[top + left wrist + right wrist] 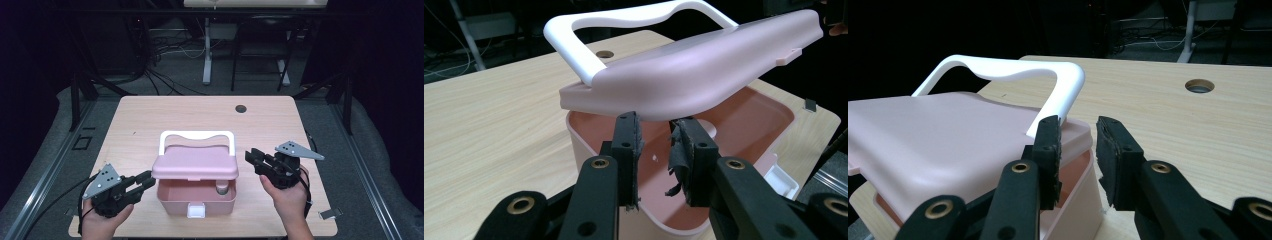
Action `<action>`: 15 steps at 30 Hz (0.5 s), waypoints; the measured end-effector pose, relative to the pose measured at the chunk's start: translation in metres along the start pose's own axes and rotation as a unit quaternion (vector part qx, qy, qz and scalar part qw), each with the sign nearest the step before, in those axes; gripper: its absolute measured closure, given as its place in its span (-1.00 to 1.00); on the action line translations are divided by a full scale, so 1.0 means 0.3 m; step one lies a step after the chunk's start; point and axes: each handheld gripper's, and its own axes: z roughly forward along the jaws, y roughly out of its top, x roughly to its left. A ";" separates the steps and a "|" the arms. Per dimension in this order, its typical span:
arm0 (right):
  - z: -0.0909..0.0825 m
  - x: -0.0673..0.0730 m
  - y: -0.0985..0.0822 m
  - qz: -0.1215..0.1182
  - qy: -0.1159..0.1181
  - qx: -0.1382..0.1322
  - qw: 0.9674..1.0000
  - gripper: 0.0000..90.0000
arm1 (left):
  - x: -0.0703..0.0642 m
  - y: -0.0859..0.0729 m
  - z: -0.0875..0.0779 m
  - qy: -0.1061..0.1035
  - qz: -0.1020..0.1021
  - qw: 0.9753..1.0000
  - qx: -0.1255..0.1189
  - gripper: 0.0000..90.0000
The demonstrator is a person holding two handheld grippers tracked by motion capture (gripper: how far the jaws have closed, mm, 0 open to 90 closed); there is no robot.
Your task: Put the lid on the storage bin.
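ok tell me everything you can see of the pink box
The pink box looks like matte plastic, with rounded corners, and sits near the table's front edge. Its hinged lid is raised partway, tilted over the open tub, and a white handle arches behind it. A white latch hangs at the front. A small pale item sits inside. Neither gripper visibly touches it.

Your table [150,120] is evenly lit from above; surroundings fall dark, shadows stay soft, and the high view looks slightly grainy.

Raised lid [195,162] overhangs the box [196,199], narrowing entry from the front; bare table [150,117] flanks both sides.
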 end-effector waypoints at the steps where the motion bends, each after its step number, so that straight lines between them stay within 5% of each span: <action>1: 0.000 0.000 0.000 0.000 0.000 0.000 1.000 0.58 | 0.000 -0.001 0.000 0.000 0.002 1.000 0.001 0.62; 15: 0.011 -0.002 -0.005 0.003 0.004 0.004 1.000 0.56 | -0.004 -0.024 -0.001 -0.003 -0.002 1.000 0.005 0.66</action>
